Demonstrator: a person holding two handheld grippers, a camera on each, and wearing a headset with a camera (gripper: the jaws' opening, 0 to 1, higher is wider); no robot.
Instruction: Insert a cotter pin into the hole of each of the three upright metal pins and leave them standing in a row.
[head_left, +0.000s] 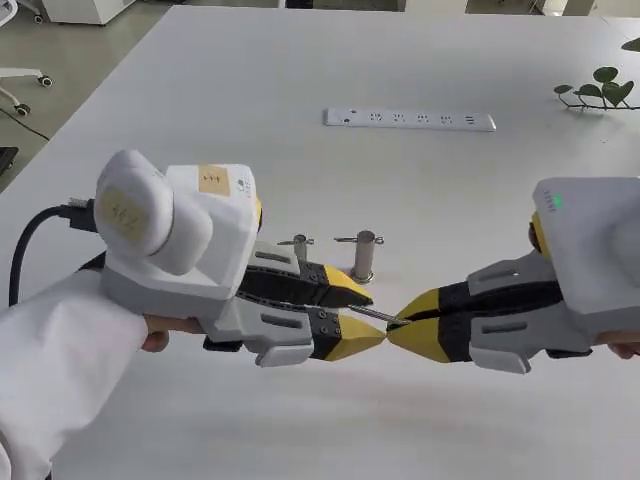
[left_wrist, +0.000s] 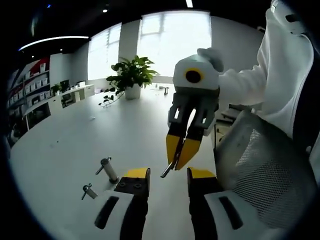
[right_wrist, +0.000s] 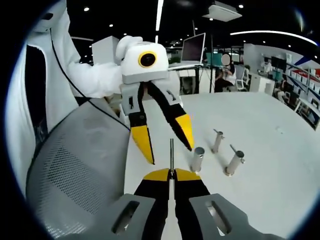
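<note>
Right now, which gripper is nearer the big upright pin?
The left gripper. One open jaw tip sits beside the pin; the right gripper, holding a cotter pin, is slightly farther.

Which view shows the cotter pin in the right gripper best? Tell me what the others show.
The right gripper view: the cotter pin rises straight from the shut right gripper, its whole length against the pale table. The head view shows a short sliver at that gripper's tips; the left gripper view shows a small slanted stub.
</note>
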